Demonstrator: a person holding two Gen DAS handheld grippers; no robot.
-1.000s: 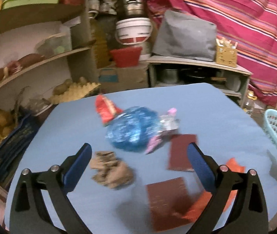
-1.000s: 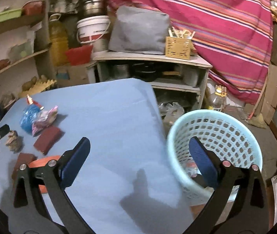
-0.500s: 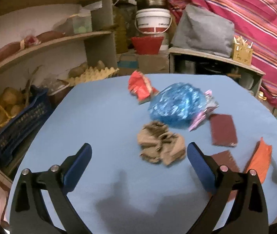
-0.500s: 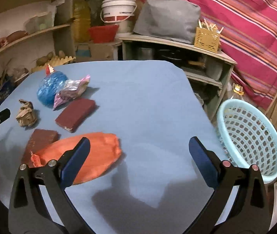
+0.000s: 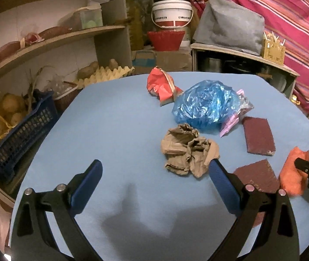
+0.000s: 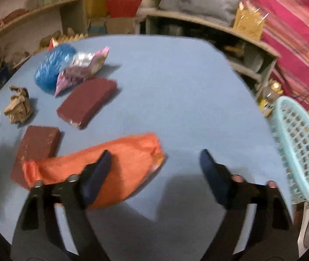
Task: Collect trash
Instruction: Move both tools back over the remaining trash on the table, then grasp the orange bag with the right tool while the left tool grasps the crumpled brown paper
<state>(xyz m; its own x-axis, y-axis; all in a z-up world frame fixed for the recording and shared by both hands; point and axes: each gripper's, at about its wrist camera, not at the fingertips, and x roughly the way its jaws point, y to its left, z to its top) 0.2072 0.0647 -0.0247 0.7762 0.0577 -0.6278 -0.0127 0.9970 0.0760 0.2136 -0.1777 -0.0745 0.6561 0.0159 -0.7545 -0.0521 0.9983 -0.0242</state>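
Note:
Trash lies on a blue table (image 5: 115,130). A crumpled brown paper (image 5: 187,152) lies just ahead of my open left gripper (image 5: 154,169), near its right finger; it also shows in the right wrist view (image 6: 18,106). Behind it are a blue plastic bag (image 5: 206,106), a red wrapper (image 5: 161,84) and a pink packet (image 6: 82,67). An orange bag (image 6: 115,169) lies under the left finger of my open right gripper (image 6: 154,163). Two dark red pads (image 6: 87,102) (image 6: 37,148) lie beside it. A light blue basket (image 6: 300,150) stands off the table's right edge.
Shelves with jars, a bucket (image 5: 171,15) and a pot stand behind the table. A dark blue crate of potatoes (image 5: 8,128) sits at the left edge. A striped cloth (image 5: 284,10) hangs at the back right.
The left gripper has moved closer to the crumpled brown paper. The right gripper has swung from the basket to the table and come down over the orange bag.

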